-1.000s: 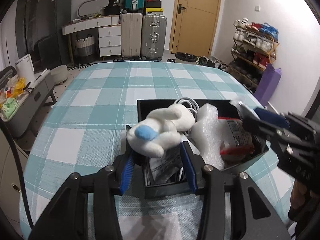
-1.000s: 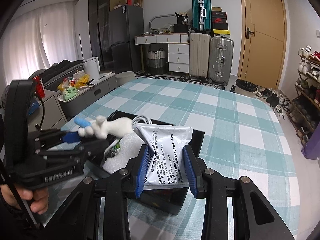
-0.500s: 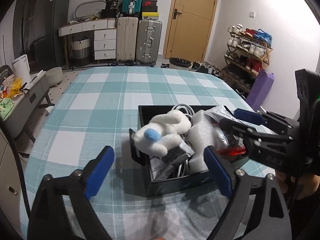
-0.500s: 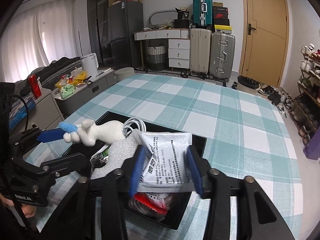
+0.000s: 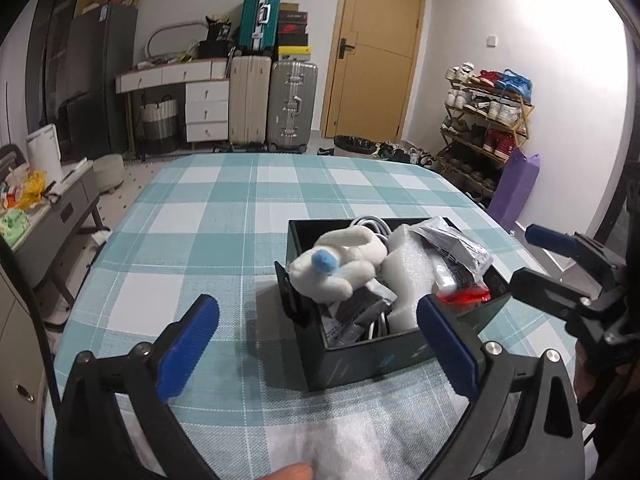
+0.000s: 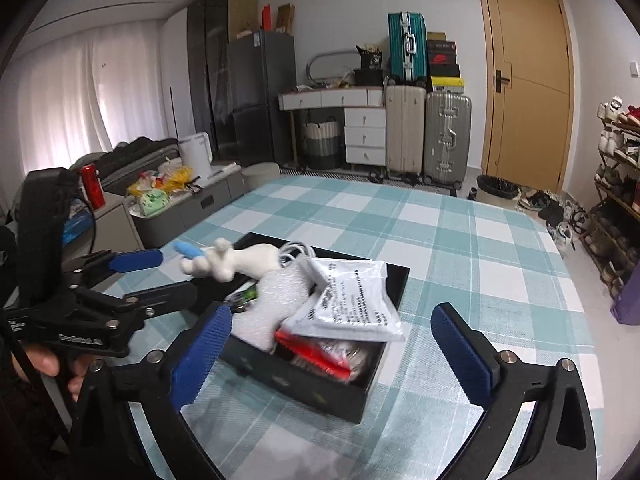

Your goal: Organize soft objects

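A black box (image 5: 360,354) (image 6: 316,390) stands on the checked tablecloth, piled full. On top lie a white plush toy with a blue tip (image 5: 340,258) (image 6: 236,260), white foam wrap (image 5: 412,270) (image 6: 276,300), a white printed pouch (image 6: 348,300) (image 5: 452,246) and a red packet (image 6: 316,354). My left gripper (image 5: 318,350) is open and empty, just in front of the box. My right gripper (image 6: 334,354) is open and empty, close to the box's near side.
The table (image 5: 224,216) has a teal and white checked cloth. Suitcases (image 5: 272,104), drawers and a door stand behind it. A shoe rack (image 5: 484,120) stands at the right. A low cabinet with bags (image 6: 168,204) stands at the left.
My left gripper let go of the plush toy and my right gripper let go of the white pouch. Both opened wide and drew back from the box.
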